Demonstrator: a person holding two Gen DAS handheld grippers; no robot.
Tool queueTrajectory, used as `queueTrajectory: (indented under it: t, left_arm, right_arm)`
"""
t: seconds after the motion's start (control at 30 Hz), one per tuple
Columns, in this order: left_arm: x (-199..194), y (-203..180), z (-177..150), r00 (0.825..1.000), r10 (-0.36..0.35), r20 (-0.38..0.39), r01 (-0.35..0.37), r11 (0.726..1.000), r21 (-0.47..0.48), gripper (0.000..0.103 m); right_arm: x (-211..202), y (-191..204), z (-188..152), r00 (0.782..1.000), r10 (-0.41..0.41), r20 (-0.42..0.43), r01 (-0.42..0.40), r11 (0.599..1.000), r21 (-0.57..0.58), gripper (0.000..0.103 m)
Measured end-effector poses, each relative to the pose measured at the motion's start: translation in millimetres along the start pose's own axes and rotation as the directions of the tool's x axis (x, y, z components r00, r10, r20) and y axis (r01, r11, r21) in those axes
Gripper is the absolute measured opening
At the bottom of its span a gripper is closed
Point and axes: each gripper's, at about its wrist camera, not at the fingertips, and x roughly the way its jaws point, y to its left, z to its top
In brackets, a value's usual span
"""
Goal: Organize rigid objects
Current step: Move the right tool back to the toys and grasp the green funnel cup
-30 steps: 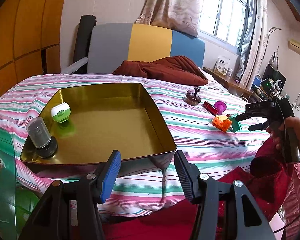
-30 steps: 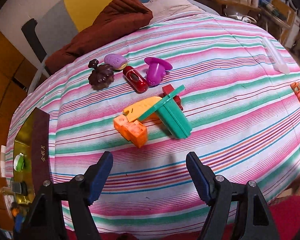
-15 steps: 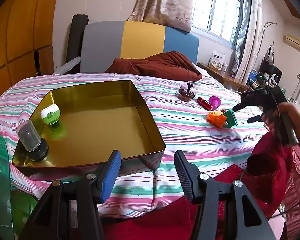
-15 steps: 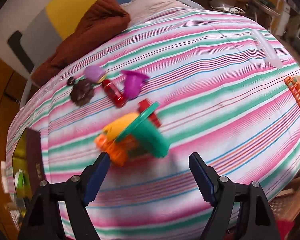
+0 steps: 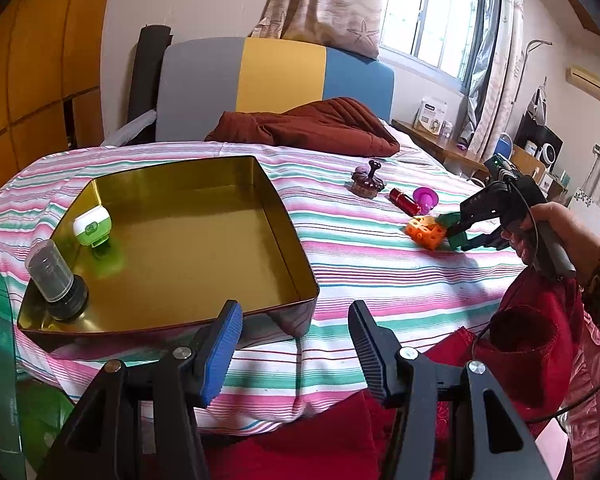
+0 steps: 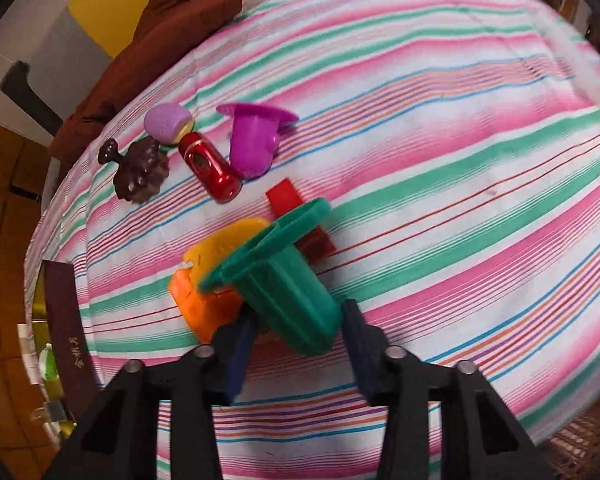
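Straddling a ribbed green plastic mould point(image 6: 288, 280), right gripper point(image 6: 298, 344) gapes; left gripper point(image 5: 296, 344) apart beside glossy tin point(image 5: 296, 264).

Two things stand in the one gold tin point(image 5: 288, 236): one green-and-white gadget point(image 5: 92, 225) and one dark capped jar point(image 5: 56, 280). On the striped bed point(image 6: 440, 168) lie eight toys: one green mould point(image 6: 288, 284), one orange block point(image 6: 204, 304), one yellow piece point(image 6: 224, 244), one red block point(image 6: 288, 200), one magenta cup point(image 6: 254, 140), one red capsule point(image 6: 210, 172), one brown stamp point(image 6: 140, 170) and one lilac piece point(image 6: 166, 124).
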Motion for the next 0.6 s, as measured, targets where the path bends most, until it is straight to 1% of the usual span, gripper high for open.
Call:
queueTrajectory:
  t: [0.1, 0.23, 0.3, 0.37, 0.43, 0.5, 0.6]
  left_arm:
    - [1.2, -4.1, 2.2, 1.000, -0.004, -0.004, 0.004, 1.000, 0.011, 0.056]
    - [0.8, -13.8, 9.1, 1.000, -0.014, 0.000, 0.014, 0.999, 0.032, 0.056]
    - [1.7, -20.0, 15.5, 1.000, -0.022, 0.001, 0.022, 0.999, 0.039, 0.056]
    - [3.1, -27.2, 22.1, 0.999, -0.034, 0.004, 0.034, 0.998, 0.045, 0.056]
    - [4.1, -34.0, 26.2, 0.999, -0.046, 0.010, 0.046, 0.998, 0.048, 0.056]
    - [6.7, -40.4, 29.2, 0.998, -0.055, 0.008, 0.055, 0.997, 0.053, 0.056]
    - [13.8, -50.1, 31.0, 0.998, -0.068, -0.012, 0.069, 0.995, 0.067, 0.056]
  right_arm:
    - [1.4, 4.2, -0.8, 1.000, 0.030, -0.009, -0.030, 0.999, -0.020, 0.031]
    - [3.4, 9.2, -3.5, 0.993, 0.118, -0.028, -0.119, 0.992, -0.035, 0.031]
    - [3.2, 8.9, -4.0, 0.989, 0.142, -0.031, -0.143, 0.989, -0.032, 0.031]
    - [1.8, 9.5, -4.1, 0.989, 0.144, -0.021, -0.145, 0.989, -0.030, 0.031]
    - [3.1, 10.0, -2.2, 0.993, 0.118, -0.004, -0.118, 0.993, -0.023, 0.035]
    - [2.7, 9.1, -0.3, 0.993, 0.121, 0.008, -0.121, 0.993, -0.018, 0.039]
    - [-0.6, 11.8, 5.6, 0.994, 0.099, 0.042, -0.098, 0.995, -0.028, 0.049]
